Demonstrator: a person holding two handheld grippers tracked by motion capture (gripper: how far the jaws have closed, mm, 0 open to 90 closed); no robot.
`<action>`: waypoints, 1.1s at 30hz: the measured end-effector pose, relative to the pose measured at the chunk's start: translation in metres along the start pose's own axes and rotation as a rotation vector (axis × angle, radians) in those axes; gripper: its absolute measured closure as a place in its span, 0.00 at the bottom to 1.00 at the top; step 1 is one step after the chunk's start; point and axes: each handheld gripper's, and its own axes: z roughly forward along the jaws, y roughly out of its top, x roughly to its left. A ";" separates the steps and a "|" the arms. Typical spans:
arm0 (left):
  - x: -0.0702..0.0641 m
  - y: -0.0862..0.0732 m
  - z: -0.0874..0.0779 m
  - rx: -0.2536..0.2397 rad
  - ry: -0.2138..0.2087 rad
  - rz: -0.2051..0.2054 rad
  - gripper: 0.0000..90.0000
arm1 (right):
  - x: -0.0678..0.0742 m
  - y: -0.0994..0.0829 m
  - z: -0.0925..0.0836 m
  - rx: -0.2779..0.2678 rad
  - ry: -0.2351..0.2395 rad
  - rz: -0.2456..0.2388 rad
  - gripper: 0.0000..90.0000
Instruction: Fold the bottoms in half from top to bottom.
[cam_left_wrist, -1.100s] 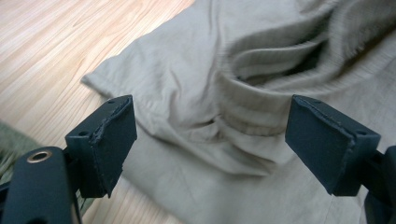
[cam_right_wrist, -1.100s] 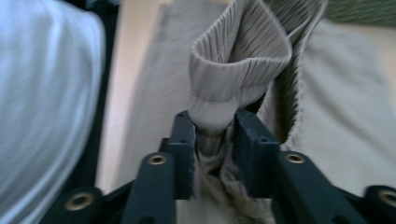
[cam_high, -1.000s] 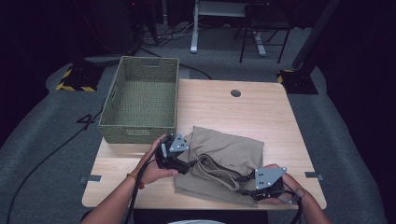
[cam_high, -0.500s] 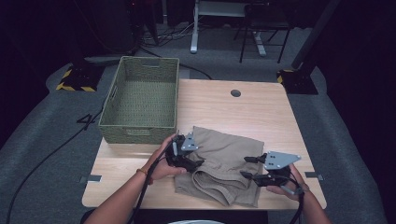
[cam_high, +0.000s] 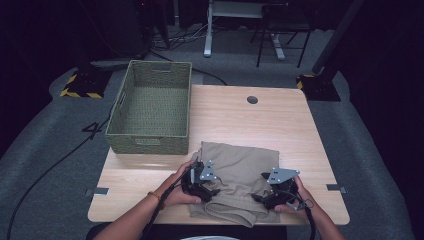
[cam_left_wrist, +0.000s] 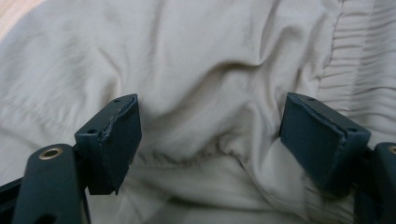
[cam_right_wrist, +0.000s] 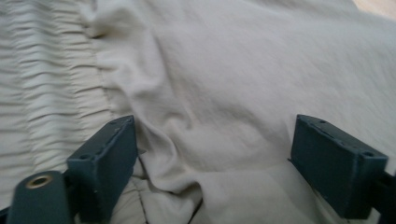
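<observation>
Garment: khaki shorts (cam_high: 240, 170) lie folded near the front edge of the table (cam_high: 300, 130), just in front of the green woven basket (cam_high: 152, 107), with the gathered waistband (cam_high: 235, 202) towards the person.
Left gripper (cam_high: 200, 182): set on the left part of the shorts; the left gripper view has its jaws standing wide apart over a raised fold of cloth (cam_left_wrist: 210, 112), and nothing is pinched.
Right gripper (cam_high: 272, 192): at the right front corner of the shorts; its jaws have just been opening and now stand wide, with loose cloth (cam_right_wrist: 224, 135) between them but not pressed.
Step in hand: by the look of it, both tools have let go and are about to take a fresh hold for a further fold or a lift.
Risk, grip: closing on the top layer alone would likely peel the fold open when lifted.
Risk, edge: the waistband sits close to the table's front edge, so a drag towards the person could pull the cloth off.
Risk, uneven lift: one side raised before the other may let the stack slide apart.
</observation>
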 end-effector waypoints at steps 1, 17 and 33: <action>-0.002 0.000 0.002 0.002 -0.002 0.012 0.24 | -0.002 -0.001 0.001 0.001 0.003 0.015 0.12; 0.007 0.012 0.003 -0.036 -0.013 -0.023 0.21 | -0.052 -0.003 -0.012 -0.021 -0.047 0.070 0.18; 0.032 -0.008 0.001 0.011 0.104 -0.120 0.18 | -0.116 0.020 0.007 0.006 -0.182 0.270 0.20</action>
